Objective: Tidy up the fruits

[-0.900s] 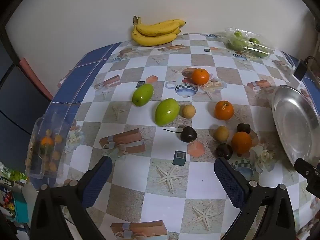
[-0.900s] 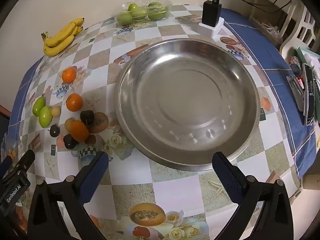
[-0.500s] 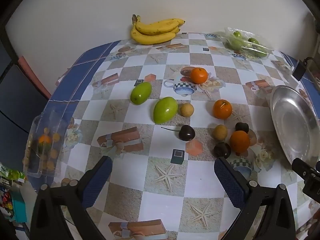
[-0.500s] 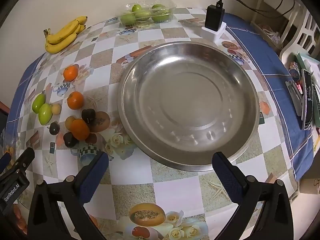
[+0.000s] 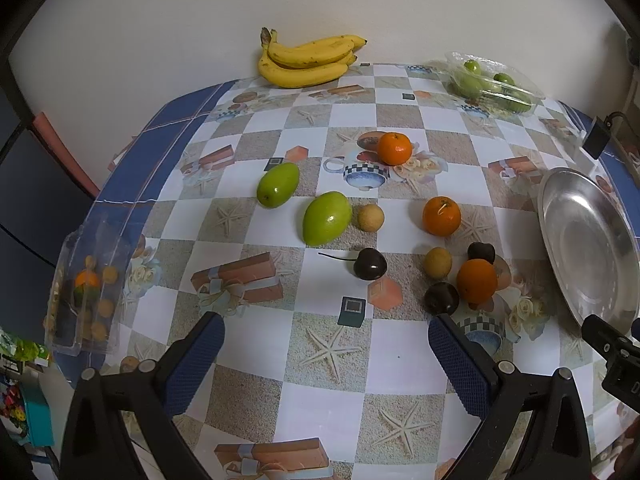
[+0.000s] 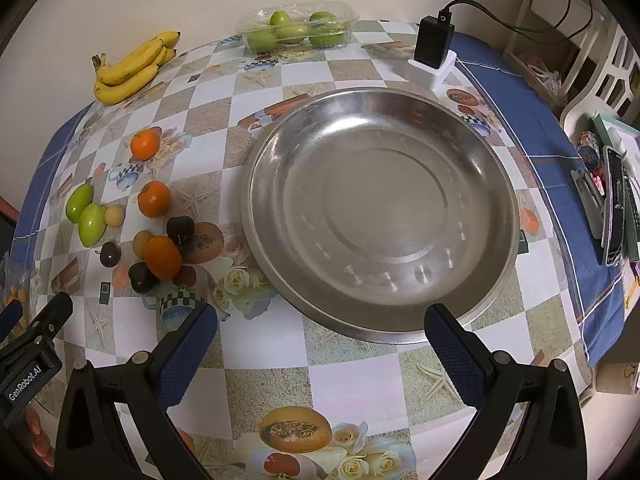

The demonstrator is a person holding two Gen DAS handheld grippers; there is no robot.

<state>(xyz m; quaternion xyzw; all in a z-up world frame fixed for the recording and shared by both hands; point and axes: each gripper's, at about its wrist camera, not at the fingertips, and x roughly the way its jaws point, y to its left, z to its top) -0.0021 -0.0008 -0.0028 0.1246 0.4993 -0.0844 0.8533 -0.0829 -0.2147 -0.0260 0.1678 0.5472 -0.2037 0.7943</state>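
Loose fruit lies on the checked tablecloth: two green mangoes [image 5: 327, 218] [image 5: 277, 190], three oranges [image 5: 441, 216] [image 5: 395, 148] [image 5: 476, 281], small tan fruits [image 5: 370, 218], a dark cherry [image 5: 370, 264] and dark plums [image 5: 441, 298]. A large empty steel dish [image 6: 380, 208] stands to their right. My left gripper [image 5: 326, 346] hovers open above the cloth, short of the fruit cluster. Over the dish's near rim my right gripper [image 6: 320, 338] is open and empty. The same fruits show at the left of the right wrist view, around an orange [image 6: 162, 257].
A banana bunch [image 5: 308, 62] and a clear box of green fruit [image 5: 492, 84] sit by the back wall. A clear box of small orange fruit [image 5: 86, 292] hangs at the table's left edge. A black charger on a white block [image 6: 433, 50] stands behind the dish.
Both views have shifted slightly: the fruit and dish sit a little lower and farther in frame, as both grippers drew back or rose a bit. Jaws stay wide.
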